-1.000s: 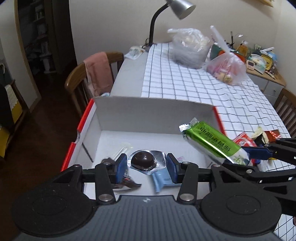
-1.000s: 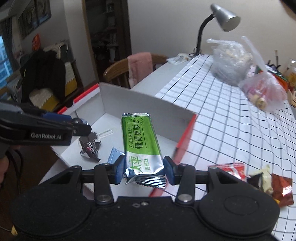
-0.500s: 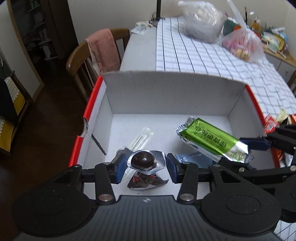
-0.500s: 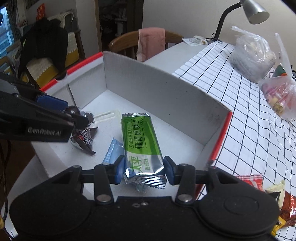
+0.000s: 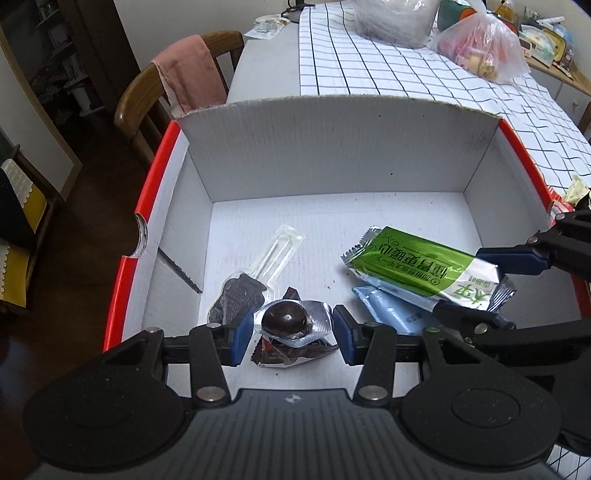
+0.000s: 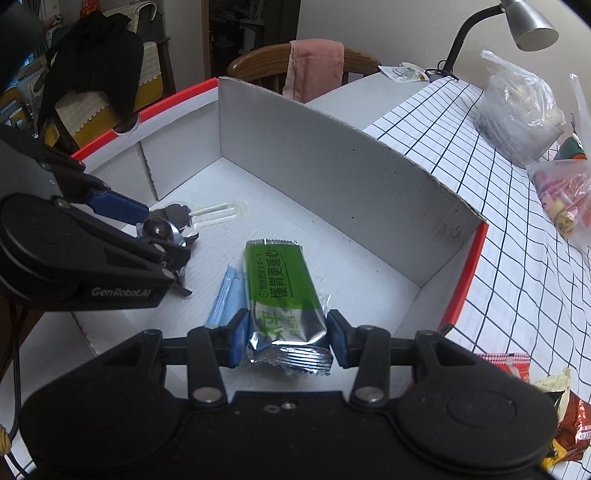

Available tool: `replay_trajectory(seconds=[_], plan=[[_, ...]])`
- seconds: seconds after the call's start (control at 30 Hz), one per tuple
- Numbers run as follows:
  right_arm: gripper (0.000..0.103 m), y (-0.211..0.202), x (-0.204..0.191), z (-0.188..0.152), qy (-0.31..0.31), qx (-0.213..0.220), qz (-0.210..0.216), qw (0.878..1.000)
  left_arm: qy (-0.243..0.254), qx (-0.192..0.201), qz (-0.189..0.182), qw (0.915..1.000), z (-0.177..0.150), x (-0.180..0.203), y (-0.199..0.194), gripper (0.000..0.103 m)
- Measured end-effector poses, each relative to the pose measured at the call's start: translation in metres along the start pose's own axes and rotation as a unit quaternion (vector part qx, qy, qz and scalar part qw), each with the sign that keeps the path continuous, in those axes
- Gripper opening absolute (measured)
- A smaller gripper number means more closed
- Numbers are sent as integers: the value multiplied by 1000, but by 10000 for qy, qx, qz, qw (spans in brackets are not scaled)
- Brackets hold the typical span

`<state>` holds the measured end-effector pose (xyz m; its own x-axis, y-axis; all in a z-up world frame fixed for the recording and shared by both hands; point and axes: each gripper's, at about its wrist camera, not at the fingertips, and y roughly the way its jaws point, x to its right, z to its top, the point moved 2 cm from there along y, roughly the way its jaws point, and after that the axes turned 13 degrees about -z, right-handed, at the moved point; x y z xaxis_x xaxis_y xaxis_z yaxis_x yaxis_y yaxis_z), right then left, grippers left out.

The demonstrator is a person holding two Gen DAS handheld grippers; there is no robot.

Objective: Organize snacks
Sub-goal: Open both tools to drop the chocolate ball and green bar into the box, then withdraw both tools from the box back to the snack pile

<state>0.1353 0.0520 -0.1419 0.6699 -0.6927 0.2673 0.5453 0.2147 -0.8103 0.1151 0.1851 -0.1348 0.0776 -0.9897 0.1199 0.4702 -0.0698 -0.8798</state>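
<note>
Jaws on both sides are gripping: I'm holding a foil-cupped chocolate [image 5: 284, 319] in the left gripper [image 5: 293, 328] and a green bar [image 6: 284, 291] in the right gripper [image 6: 286, 338], low inside the box [image 5: 332, 147]; loose snacks [image 6: 565, 417] are waiting on the tabletop [image 6: 517, 295].

Ahead of the left gripper and off to its left, a wooden chair [image 5: 147, 92] is standing with a pink towel [image 5: 192, 74] hanging over its backrest. Far beyond the right gripper, up to its right, a silver gooseneck desk lamp [image 6: 528, 22] is leaning over the black-and-white checked tablecloth [image 6: 517, 258].
</note>
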Motion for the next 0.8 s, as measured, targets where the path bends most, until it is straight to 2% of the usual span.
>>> replay_trajectory(seconds=[0.4, 0.57, 0.7, 0.8], plan=[[47, -7, 6, -2, 177, 88, 32, 9998, -46, 49, -31, 10000, -3, -1, -3, 49], [50, -17, 13, -4, 442, 169, 142, 9988, -101, 208, -119, 9997, -6, -2, -13, 49], [55, -30, 22, -7, 642, 381, 274, 9968, -115, 441, -175, 9988, -9, 1, -29, 57], [56, -41, 31, -10, 776, 506, 359, 9950, -126, 608, -248, 9978, -9, 3, -40, 57]])
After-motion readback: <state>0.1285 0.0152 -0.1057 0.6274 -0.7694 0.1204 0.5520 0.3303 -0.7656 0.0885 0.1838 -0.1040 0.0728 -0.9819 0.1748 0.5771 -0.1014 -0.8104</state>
